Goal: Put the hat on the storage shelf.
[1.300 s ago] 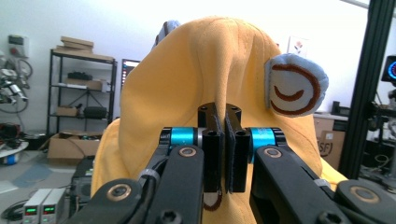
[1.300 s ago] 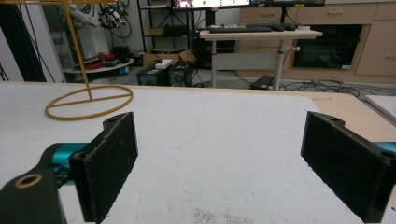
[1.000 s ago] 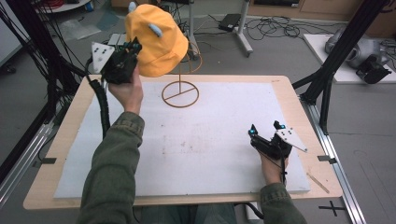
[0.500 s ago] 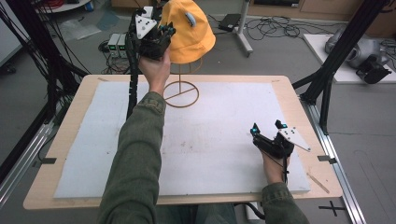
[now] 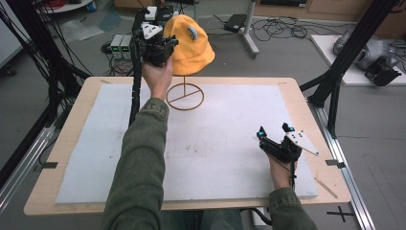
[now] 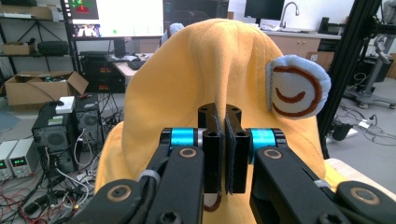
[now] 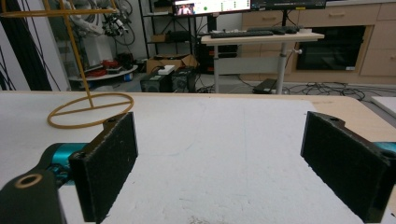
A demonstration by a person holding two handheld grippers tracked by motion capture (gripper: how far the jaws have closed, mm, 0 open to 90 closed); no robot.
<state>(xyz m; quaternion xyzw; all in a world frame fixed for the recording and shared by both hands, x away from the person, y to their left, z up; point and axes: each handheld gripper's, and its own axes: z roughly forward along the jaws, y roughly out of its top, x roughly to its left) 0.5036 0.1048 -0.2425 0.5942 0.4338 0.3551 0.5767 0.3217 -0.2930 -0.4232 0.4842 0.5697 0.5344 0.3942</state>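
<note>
My left fingers point(image 6: 224, 154) are pressed together on a fold of the yellow hat point(image 6: 210, 70), which drapes just ahead of and above them, its blue ear patch point(image 6: 296, 87) off to their right. I judge the hat is being hung on the wire stand point(image 5: 185, 96): seen from above, the hat point(image 5: 191, 45) sits over the stand's top, but my grip is not yet let go, so settling and releasing remain. My right fingers point(image 7: 224, 172) are spread wide with nothing between them, resting low over the white bench point(image 7: 224, 135), the stand's ring base point(image 7: 91, 109) well ahead to their left.
</note>
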